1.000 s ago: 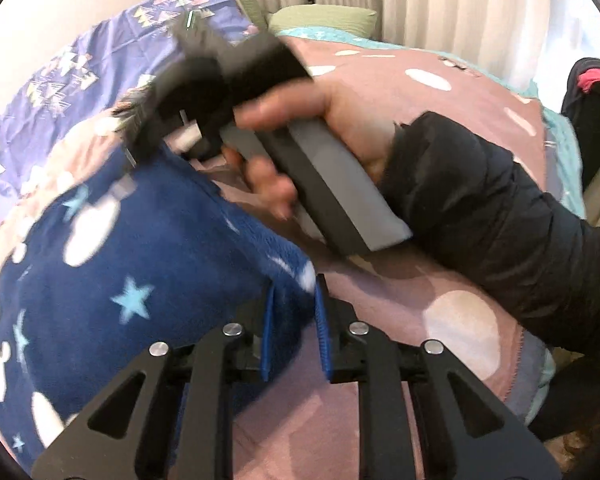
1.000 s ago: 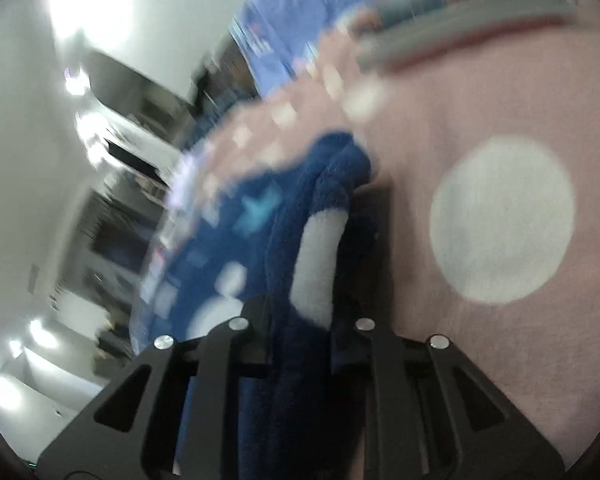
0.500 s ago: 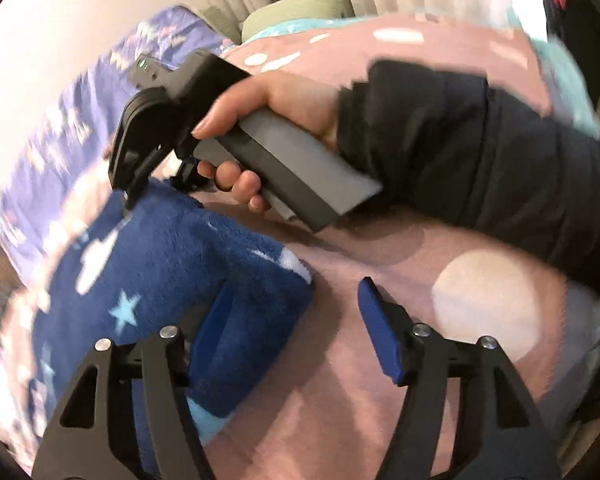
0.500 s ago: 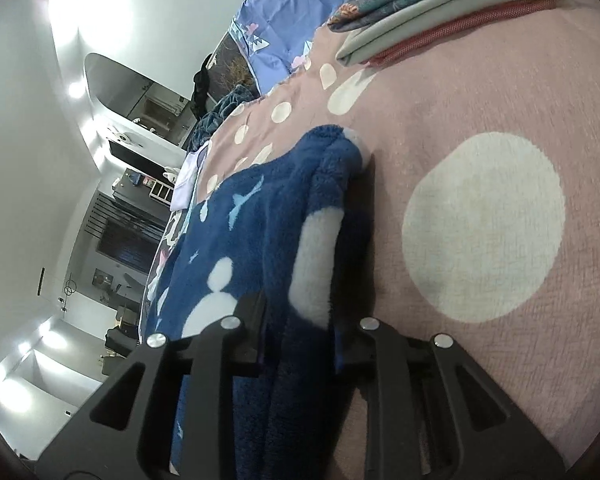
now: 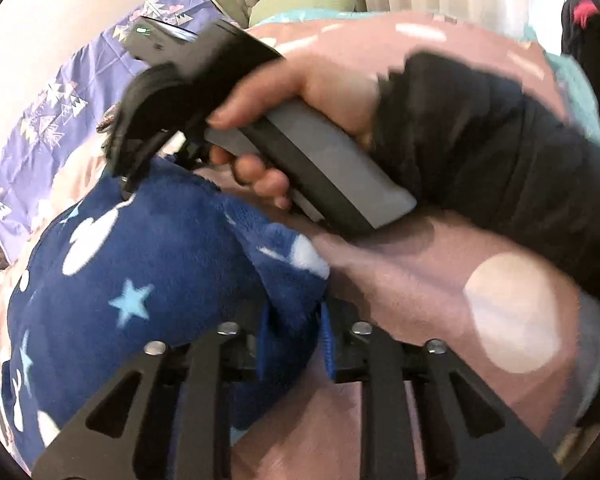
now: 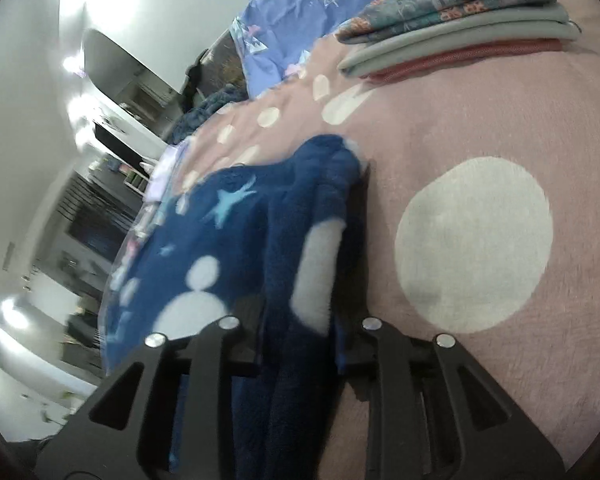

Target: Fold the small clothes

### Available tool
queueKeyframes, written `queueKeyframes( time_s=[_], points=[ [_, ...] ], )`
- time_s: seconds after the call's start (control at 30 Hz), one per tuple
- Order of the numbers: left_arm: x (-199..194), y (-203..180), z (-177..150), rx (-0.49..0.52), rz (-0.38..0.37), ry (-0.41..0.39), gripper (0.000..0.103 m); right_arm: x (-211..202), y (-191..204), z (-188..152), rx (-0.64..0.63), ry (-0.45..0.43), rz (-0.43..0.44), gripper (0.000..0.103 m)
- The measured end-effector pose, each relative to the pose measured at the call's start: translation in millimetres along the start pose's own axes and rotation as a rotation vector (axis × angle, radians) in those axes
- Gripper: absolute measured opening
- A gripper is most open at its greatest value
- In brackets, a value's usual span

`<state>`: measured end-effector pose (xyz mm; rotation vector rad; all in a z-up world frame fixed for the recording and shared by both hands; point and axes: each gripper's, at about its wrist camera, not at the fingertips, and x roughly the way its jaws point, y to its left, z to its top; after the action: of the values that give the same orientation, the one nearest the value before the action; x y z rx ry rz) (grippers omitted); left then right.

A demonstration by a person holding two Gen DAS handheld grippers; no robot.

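A dark blue fleece garment [image 5: 140,260] with white shapes and pale stars lies folded on a pink bedspread [image 5: 420,280] with white dots. My left gripper [image 5: 295,332] has the garment's near right corner between its blue pads, and its jaws are closing on it. In the right wrist view a thick folded edge of the garment [image 6: 240,240] fills the gap of my right gripper [image 6: 296,320], whose jaws are opening slightly while still pinching the fleece. A hand [image 5: 300,92] holds the right gripper's grey handle [image 5: 320,168] above the garment's far edge.
A stack of folded clothes [image 6: 460,20] sits at the far side of the bedspread [image 6: 460,120]. A purple patterned sheet [image 5: 60,92] and a green pillow [image 5: 308,0] lie beyond. A black sleeve [image 5: 500,140] crosses the right side.
My left gripper's jaws spread wide, sank onto the garment's near corner and closed around it. The right gripper stayed on the far folded edge.
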<state>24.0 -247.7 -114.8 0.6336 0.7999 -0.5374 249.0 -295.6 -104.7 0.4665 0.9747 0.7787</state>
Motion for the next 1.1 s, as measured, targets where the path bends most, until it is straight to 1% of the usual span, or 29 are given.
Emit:
queueKeyframes(
  time_s=[0.03, 0.07, 0.1, 0.13, 0.17, 0.2, 0.27, 0.3, 0.37, 0.4, 0.43, 0.47, 0.53, 0.57, 0.6, 0.67, 0.73, 0.77, 0.87, 0.9, 1.0, 1.07, 1.1],
  points=[
    [-0.2, -4.1, -0.8, 0.015, 0.028, -0.008, 0.024, -2.5, 2.8, 0.4, -0.015, -0.019, -0.001, 0.03],
    [-1.3, -8.5, -0.8, 0.023, 0.048, -0.01, 0.027, -5.5, 2.5, 0.1, -0.022, -0.041, -0.003, 0.031],
    [-4.2, -9.1, -0.3, 0.014, 0.043, -0.016, 0.03, -7.0, -0.9, -0.1, -0.013, -0.053, 0.005, 0.031],
    [-8.0, -7.4, -1.0, -0.003, 0.022, -0.021, 0.035, -6.2, -5.0, 0.9, 0.003, -0.05, 0.024, 0.031],
    [-12.7, -5.4, -2.7, -0.019, -0.001, -0.022, 0.042, -6.1, -8.3, 1.0, 0.015, -0.049, 0.039, 0.032],
    [-18.4, -2.0, -5.1, -0.032, -0.018, -0.026, 0.044, -6.3, -10.5, 1.2, 0.02, -0.052, 0.056, 0.032],
    [-29.5, 5.6, -13.7, -0.06, -0.023, -0.038, 0.044, -8.2, -13.4, 0.5, 0.028, -0.059, 0.07, 0.033],
    [-37.8, 12.8, -22.0, -0.089, -0.015, -0.046, 0.045, -8.7, -15.5, 0.5, 0.038, -0.066, 0.079, 0.034],
    [-53.7, 26.4, -38.1, -0.15, 0.005, -0.054, 0.05, -13.8, -18.9, -0.9, 0.064, -0.084, 0.098, 0.036],
    [-64.3, 39.5, -52.0, -0.203, 0.021, -0.06, 0.05, -17.1, -22.2, -0.9, 0.088, -0.101, 0.111, 0.036],
    [-71.3, 48.6, -61.1, -0.244, 0.034, -0.062, 0.054, -19.7, -24.5, -0.4, 0.114, -0.117, 0.12, 0.036],
    [-83.3, 59.4, -81.7, -0.308, 0.059, -0.064, 0.057, -23.2, -29.5, -1.5, 0.148, -0.137, 0.131, 0.036],
    [-99.0, 78.6, -109.1, -0.393, 0.087, -0.069, 0.057, -25.6, -31.9, -0.1, 0.184, -0.159, 0.132, 0.036],
    [-111.5, 91.8, -129.5, -0.458, 0.108, -0.076, 0.058, -27.9, -33.1, -1.0, 0.194, -0.167, 0.127, 0.036],
    [-117.9, 105.4, -142.1, -0.496, 0.131, -0.078, 0.059, -30.7, -32.6, -2.3, 0.197, -0.175, 0.111, 0.036],
    [-134.8, 131.8, -172.9, -0.589, 0.177, -0.091, 0.059, -38.9, -28.0, -6.6, 0.182, -0.186, 0.055, 0.037],
    [-153.3, 162.4, -206.4, -0.699, 0.226, -0.113, 0.059, -52.7, -16.8, -13.2, 0.166, -0.214, -0.044, 0.04],
    [-163.4, 176.8, -226.6, -0.76, 0.262, -0.121, 0.059, -60.0, -8.7, -16.1, 0.158, -0.231, -0.089, 0.045],
    [-177.9, 210.1, -267.1, -0.894, 0.33, -0.118, 0.059, -78.6, 14.0, -27.5, 0.114, -0.266, -0.132, 0.046],
    [-183.8, 217.8, -281.3, -0.933, 0.331, -0.123, 0.059, -84.2, 28.8, -31.4, 0.086, -0.269, -0.136, 0.046],
    [-184.8, 253.4, -312.6, -1.052, 0.244, -0.184, 0.059, -91.7, 74.9, -41.0, -0.021, -0.267, -0.16, 0.047],
    [-177.4, 265.7, -321.7, -1.076, 0.185, -0.21, 0.059, -87.4, 108.3, -46.3, -0.103, -0.254, -0.162, 0.051],
    [-175.5, 265.8, -326.0, -1.083, 0.153, -0.218, 0.059, -80.8, 134.1, -52.9, -0.17, -0.237, -0.155, 0.053]
  ],
)
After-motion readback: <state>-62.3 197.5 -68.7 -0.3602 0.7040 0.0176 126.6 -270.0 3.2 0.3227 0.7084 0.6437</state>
